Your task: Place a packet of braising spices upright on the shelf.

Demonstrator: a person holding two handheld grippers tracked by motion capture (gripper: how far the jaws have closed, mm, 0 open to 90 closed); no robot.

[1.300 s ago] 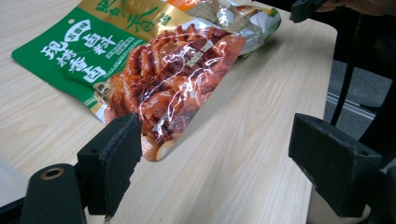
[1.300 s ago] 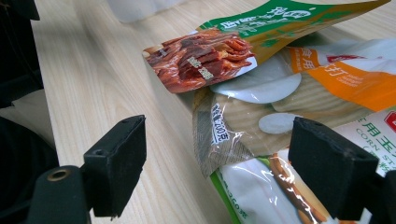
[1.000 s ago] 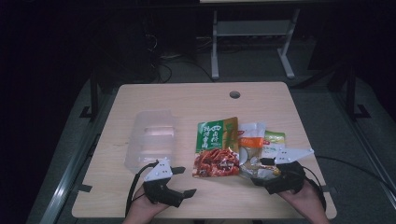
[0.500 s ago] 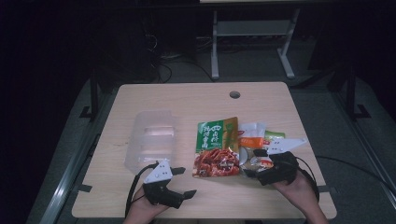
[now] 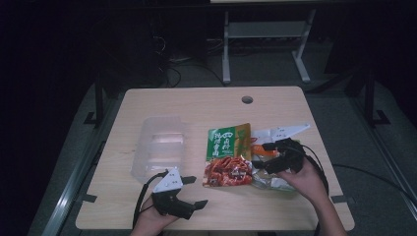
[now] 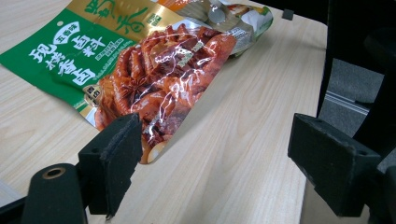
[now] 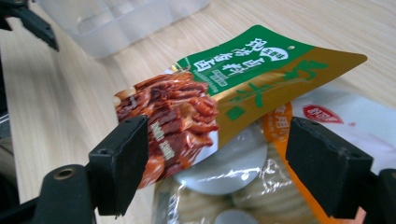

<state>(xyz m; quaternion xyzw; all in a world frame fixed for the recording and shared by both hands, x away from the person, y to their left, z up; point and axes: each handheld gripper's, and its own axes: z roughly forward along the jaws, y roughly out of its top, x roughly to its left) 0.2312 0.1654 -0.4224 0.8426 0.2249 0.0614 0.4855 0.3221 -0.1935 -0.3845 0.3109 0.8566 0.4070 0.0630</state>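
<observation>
Right hand-held gripper (image 5: 265,156), jaws open, sits nearest the green-red snack pouch (image 5: 227,155), whose long axis runs toward the surface's far edge; left hand-held gripper (image 5: 192,192) open too.

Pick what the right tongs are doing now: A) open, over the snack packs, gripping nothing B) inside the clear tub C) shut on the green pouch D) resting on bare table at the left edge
A: in the right gripper view the right tongs stand wide apart, with the green pouch and the clear pack beyond them and nothing clamped.
</observation>
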